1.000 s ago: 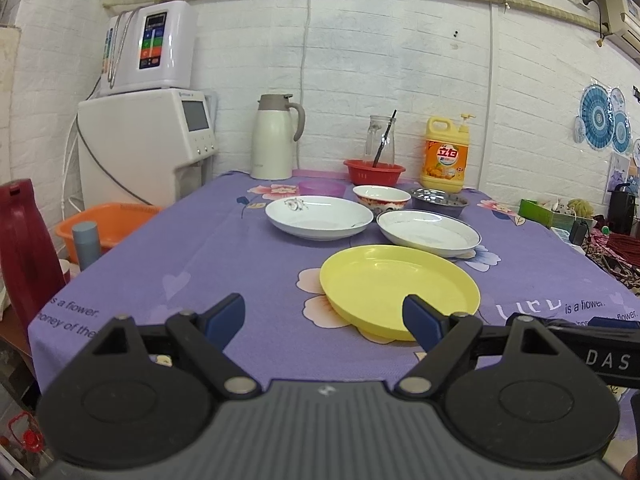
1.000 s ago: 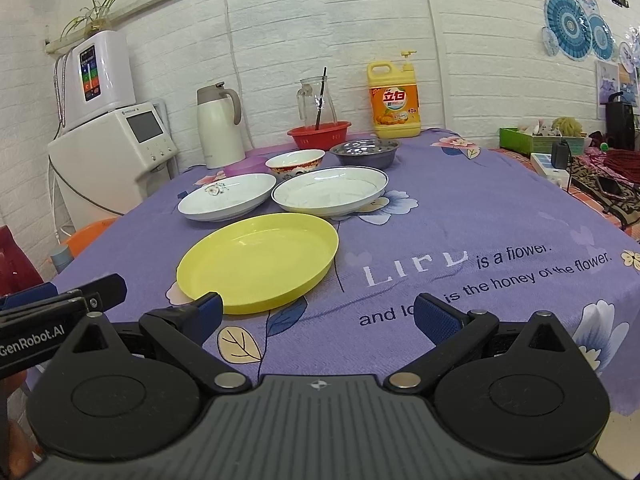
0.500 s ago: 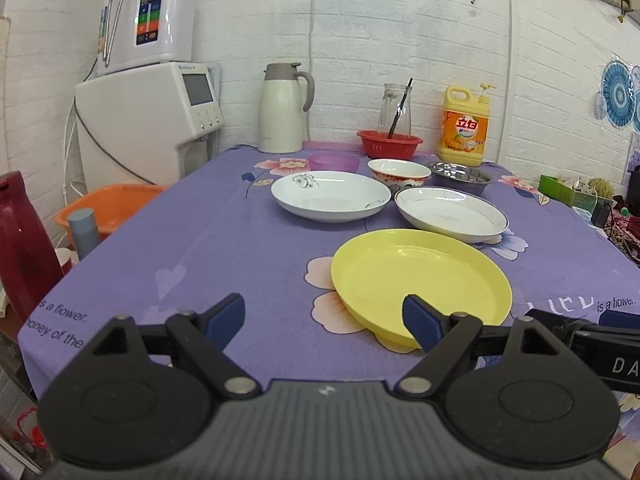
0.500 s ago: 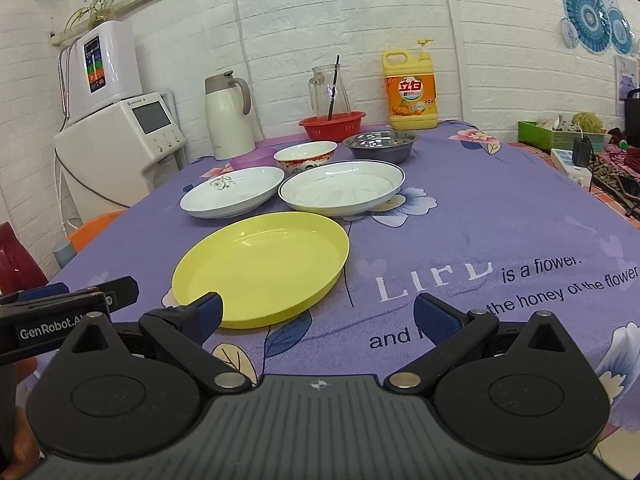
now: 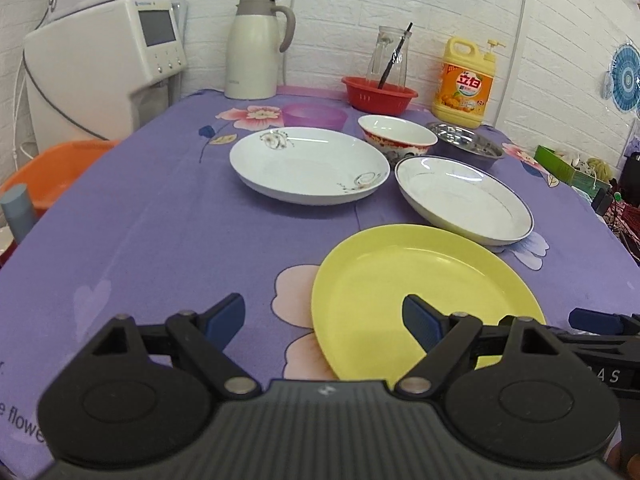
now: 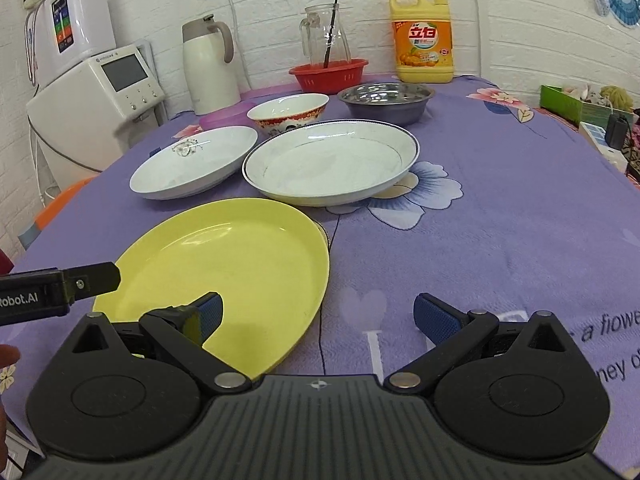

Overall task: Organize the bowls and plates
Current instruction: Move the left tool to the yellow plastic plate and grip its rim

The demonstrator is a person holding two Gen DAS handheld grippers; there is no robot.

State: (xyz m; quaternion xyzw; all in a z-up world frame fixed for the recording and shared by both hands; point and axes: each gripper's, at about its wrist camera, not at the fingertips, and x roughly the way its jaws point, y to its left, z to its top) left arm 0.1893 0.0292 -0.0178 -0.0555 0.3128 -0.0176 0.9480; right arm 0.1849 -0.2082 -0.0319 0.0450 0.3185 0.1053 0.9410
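Observation:
A yellow plate (image 5: 424,296) lies nearest on the purple tablecloth; it also shows in the right wrist view (image 6: 224,272). Behind it sit a white flowered plate (image 5: 310,164) (image 6: 196,162) and a blue-rimmed white plate (image 5: 464,200) (image 6: 332,162). Further back are a red-patterned bowl (image 5: 396,134) (image 6: 288,112), a steel bowl (image 5: 466,146) (image 6: 386,98) and a purple bowl (image 5: 314,116). My left gripper (image 5: 323,320) is open, its right finger over the yellow plate's near edge. My right gripper (image 6: 318,318) is open, its left finger over the plate's right part.
A red basket (image 5: 380,94), glass jug (image 5: 390,56), yellow detergent bottle (image 5: 466,80) and white thermos (image 5: 256,48) stand at the back. A white appliance (image 5: 104,64) and orange basin (image 5: 52,168) are left of the table. Clutter lies at the right (image 6: 580,104).
Both grippers have moved forward and lower toward the yellow plate, which now reaches between their fingers. Both stay open. The dishes have not moved.

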